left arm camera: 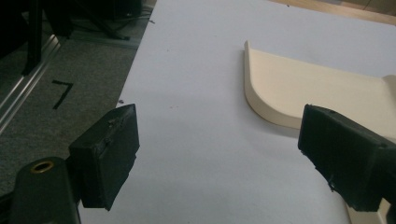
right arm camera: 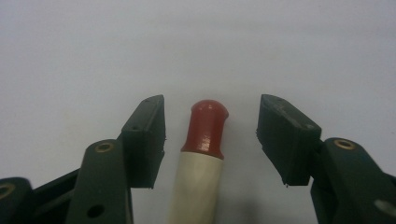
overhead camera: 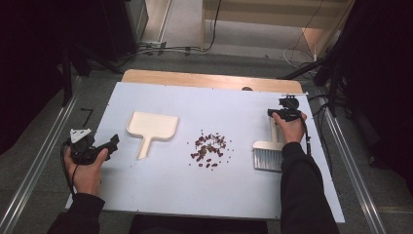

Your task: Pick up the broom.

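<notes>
Right gripper (right arm camera: 211, 140) jaws half-open astride brush handle (right arm camera: 201, 163), no contact. Left gripper (left arm camera: 219, 158) wide, empty, beside dustpan (left arm camera: 317, 88) near table's left edge (overhead camera: 100, 126).

High view. A pale blue-white table (overhead camera: 160, 190) carries a scatter of small dark red bits (overhead camera: 210, 148), taken here as the landmark. Well to the left of the scatter lies a cream dustpan (overhead camera: 151, 126), flat, with its handle pointing toward the person. Farther left, near the table's edge, the left gripper (overhead camera: 113, 145) is held low in the left hand (overhead camera: 86, 168), its tips aimed toward the dustpan but apart from it. To the right of the scatter lies a hand brush (overhead camera: 268, 156), bristles toward the person. Just beyond the brush head, the right hand (overhead camera: 288, 127) holds the right gripper (overhead camera: 282, 113) over the brush's handle.
</notes>
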`<state>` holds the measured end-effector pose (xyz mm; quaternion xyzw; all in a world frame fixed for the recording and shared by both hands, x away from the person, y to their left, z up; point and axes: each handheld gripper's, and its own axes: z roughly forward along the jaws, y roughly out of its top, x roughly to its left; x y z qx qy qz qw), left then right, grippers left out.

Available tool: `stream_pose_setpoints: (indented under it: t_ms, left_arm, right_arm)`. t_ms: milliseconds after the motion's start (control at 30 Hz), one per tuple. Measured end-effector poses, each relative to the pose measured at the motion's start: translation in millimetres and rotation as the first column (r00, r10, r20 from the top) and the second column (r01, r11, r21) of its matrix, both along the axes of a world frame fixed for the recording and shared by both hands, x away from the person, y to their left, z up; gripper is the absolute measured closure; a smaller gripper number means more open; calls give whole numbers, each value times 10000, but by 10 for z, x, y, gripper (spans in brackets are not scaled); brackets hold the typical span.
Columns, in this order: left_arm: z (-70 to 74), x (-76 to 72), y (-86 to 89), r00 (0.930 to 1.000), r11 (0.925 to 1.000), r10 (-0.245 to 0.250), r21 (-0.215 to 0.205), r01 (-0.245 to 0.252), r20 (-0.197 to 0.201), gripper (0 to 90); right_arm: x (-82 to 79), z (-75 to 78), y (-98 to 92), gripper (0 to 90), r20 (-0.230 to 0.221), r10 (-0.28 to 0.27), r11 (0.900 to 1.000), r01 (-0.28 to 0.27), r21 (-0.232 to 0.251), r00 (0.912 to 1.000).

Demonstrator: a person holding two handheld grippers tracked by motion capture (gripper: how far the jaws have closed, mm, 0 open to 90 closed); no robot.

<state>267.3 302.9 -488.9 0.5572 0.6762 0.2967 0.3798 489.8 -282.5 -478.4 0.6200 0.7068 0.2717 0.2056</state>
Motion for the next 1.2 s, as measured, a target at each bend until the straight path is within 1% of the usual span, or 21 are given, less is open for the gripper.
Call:
stream_pose_setpoints:
  t_ms: [33, 133, 167, 267, 333, 367, 433, 467, 500, 567, 633, 700, 733, 800, 900, 967, 1067, 1100, 1133, 1167, 1200]
  left_arm:
    - [0, -1, 0, 10000, 10000, -4, -3, 4, 6, 134]
    - [-1, 0, 4, 10000, 10000, -22, -31, 22, 3, 134]
    - [-2, 1, 5, 10000, 10000, -11, -41, 11, 9, 134]
    - [-5, 0, 10, 10000, 10000, -4, -53, 4, -14, 135]
    - [-5, 0, 13, 10000, 10000, 0, -54, -1, -24, 134]
    - [-5, 0, 13, 10000, 10000, 10, -66, -10, -18, 134]
    - [-5, -1, 14, 10000, 10000, 4, -71, -4, -19, 134]
    - [-5, -2, 14, 10000, 10000, 2, -70, -2, -22, 134]
    - [-5, -2, 15, 10000, 10000, 2, -81, -2, -14, 134]
    - [-3, -4, 14, 10000, 10000, 6, -98, -6, 8, 134]
    - [-2, -5, 12, 10000, 10000, -3, -98, 3, 1, 135]
    - [0, -6, 10, 10000, 9999, -18, -99, 18, 4, 135]
    - [2, -9, 7, 10000, 9999, -20, -107, 20, 9, 136]
    - [7, -13, 1, 10000, 9999, -27, -145, 28, 48, 137]
    - [16, -19, -13, 9999, 9998, -66, -179, 67, 83, 137]
    - [31, -25, -42, 9998, 9995, -182, -244, 185, 125, 137]
    - [48, -27, -79, 9995, 9991, -279, -304, 283, 160, 137]
    - [55, -29, -95, 9993, 9990, -330, -291, 335, 177, 137]
    - [60, -30, -112, 9990, 9987, -393, -318, 399, 205, 137]
    - [66, -32, -131, 9988, 9984, -444, -343, 451, 199, 137]
    - [70, -33, -151, 9985, 9980, -504, -367, 512, 222, 138]
  right_arm:
    - [17, -7, 9, 422, -71, -41, 10000, 41, -82, 10000]
    - [45, -23, 26, 441, -186, -52, 10000, 51, -83, 9998]
    - [69, -44, 38, 455, -289, -102, 9997, 95, -245, 9995]
    - [86, -55, 42, 477, -346, -73, 9997, 64, -251, 9994]
    - [98, -64, 56, 512, -439, -99, 9995, 86, -288, 9990]
    - [101, -70, 71, 543, -497, -219, 9988, 197, -457, 9985]
    - [109, -80, 79, 581, -587, -291, 9990, 271, -350, 9979]
    - [109, -80, 79, 581, -587, -291, 9990, 271, -350, 9979]
    - [111, -82, 77, 601, -594, -379, 9988, 359, -328, 9975]
    - [112, -82, 74, 629, -582, -366, 9987, 345, -372, 9976]
    - [111, -82, 74, 633, -574, -379, 9986, 358, -380, 9976]
    - [108, -80, 69, 639, -567, -362, 9990, 346, -288, 9977]
    - [104, -74, 66, 645, -582, -395, 9991, 387, -149, 9975]
    - [95, -56, 60, 653, -479, -381, 9992, 386, 85, 9981]
    - [63, -8, 91, 661, -215, -285, 9996, 285, 16, 9994]
    - [11, 66, 121, 667, 166, -166, 9999, 166, 11, 9997]
    - [-58, 160, 146, 671, 529, -68, 10000, 68, -8, 9986]
    - [-58, 160, 146, 671, 529, -68, 10000, 68, -8, 9986]
    - [-125, 231, 146, 673, 923, -48, 10000, 43, 54, 9957]
    - [-125, 231, 146, 673, 923, -48, 10000, 43, 54, 9957]
    - [-162, 262, 139, 675, 1146, -40, 9999, 24, 144, 9934]
